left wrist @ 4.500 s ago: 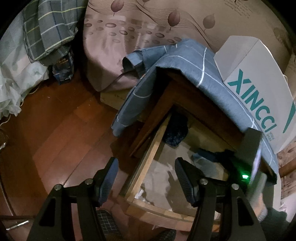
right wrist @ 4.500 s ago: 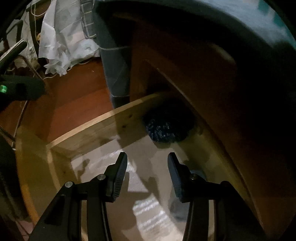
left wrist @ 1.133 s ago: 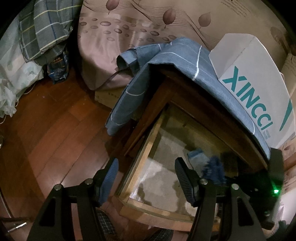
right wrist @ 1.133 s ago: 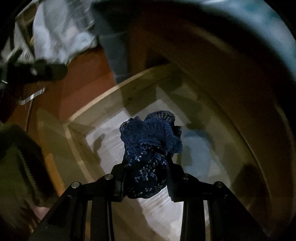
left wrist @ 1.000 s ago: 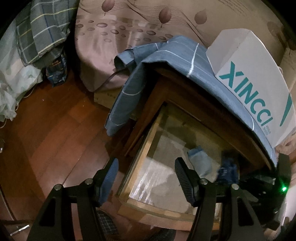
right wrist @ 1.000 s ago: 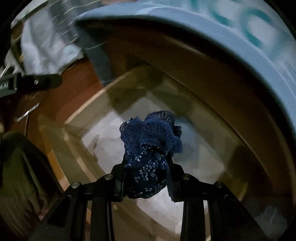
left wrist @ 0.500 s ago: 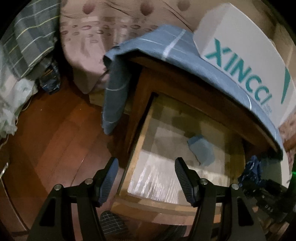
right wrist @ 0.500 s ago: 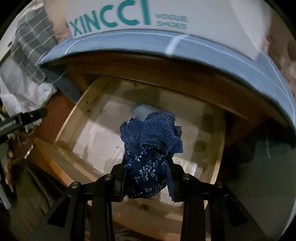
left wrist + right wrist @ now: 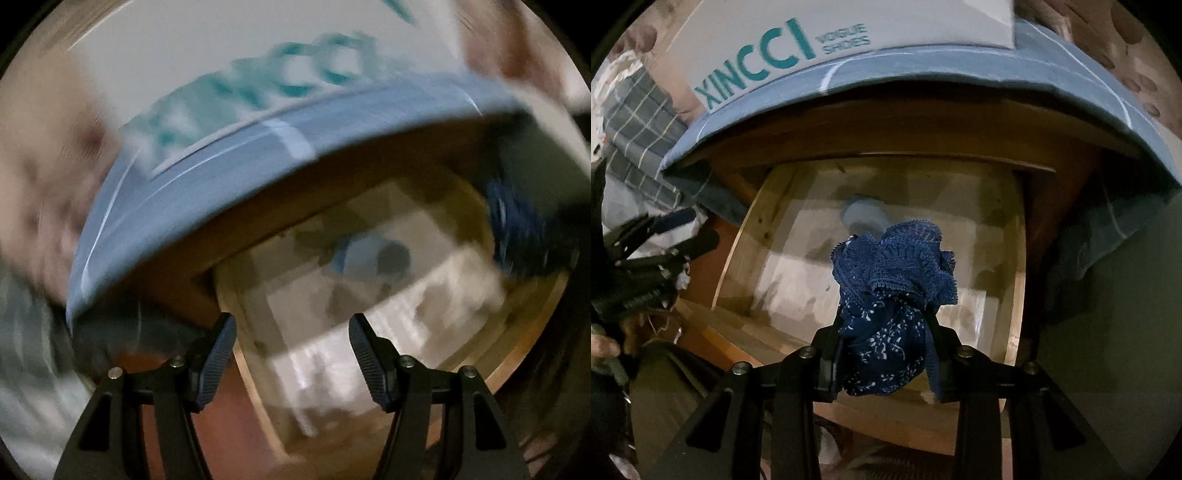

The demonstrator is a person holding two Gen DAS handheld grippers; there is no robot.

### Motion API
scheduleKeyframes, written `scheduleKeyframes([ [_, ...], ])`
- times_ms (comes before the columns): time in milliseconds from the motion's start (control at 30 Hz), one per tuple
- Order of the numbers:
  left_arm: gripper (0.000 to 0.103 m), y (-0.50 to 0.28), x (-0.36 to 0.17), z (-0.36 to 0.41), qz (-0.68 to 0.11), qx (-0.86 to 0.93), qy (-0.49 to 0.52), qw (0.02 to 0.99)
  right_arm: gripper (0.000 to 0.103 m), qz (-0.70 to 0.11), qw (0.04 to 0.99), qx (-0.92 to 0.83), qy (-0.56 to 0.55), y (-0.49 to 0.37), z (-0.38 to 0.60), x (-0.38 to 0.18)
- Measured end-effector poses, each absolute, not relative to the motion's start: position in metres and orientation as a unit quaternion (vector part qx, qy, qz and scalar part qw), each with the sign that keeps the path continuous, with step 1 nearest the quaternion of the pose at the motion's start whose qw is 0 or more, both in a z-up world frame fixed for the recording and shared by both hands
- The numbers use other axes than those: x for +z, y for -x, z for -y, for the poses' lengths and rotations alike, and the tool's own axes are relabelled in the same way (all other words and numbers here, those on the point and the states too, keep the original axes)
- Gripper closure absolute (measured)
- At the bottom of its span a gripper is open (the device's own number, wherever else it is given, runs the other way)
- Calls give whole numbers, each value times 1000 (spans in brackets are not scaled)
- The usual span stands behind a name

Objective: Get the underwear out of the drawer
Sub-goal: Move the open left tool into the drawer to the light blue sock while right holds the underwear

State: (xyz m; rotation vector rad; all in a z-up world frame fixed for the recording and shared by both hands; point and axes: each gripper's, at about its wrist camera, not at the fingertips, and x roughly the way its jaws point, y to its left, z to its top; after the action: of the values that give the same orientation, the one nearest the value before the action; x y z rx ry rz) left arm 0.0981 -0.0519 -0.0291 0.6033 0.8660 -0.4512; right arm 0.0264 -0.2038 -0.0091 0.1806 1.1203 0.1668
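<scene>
With your right tongs (image 9: 886, 354) clenched on the underwear (image 9: 892, 295), lift clear of the drawer (image 9: 1012, 280); left tongs (image 9: 291, 354) hang released.

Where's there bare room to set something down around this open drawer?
The drawer floor is mostly bare: pale lining runs between its wooden side walls, with only a light blue item near the back. The cabinet top is crowded, covered by the blue cloth and the white shoe box.
</scene>
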Motion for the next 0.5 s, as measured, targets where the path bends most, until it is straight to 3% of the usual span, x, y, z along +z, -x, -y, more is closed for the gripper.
scheduleKeyframes([
  [300,38,-98,-86,105,-378,-318,-464,736,70,-518,846,61,-110,-23,215,-7],
  [500,38,-105,-114,128,-343,-345,-526,697,70,-523,843,66,-110,-25,214,-7],
])
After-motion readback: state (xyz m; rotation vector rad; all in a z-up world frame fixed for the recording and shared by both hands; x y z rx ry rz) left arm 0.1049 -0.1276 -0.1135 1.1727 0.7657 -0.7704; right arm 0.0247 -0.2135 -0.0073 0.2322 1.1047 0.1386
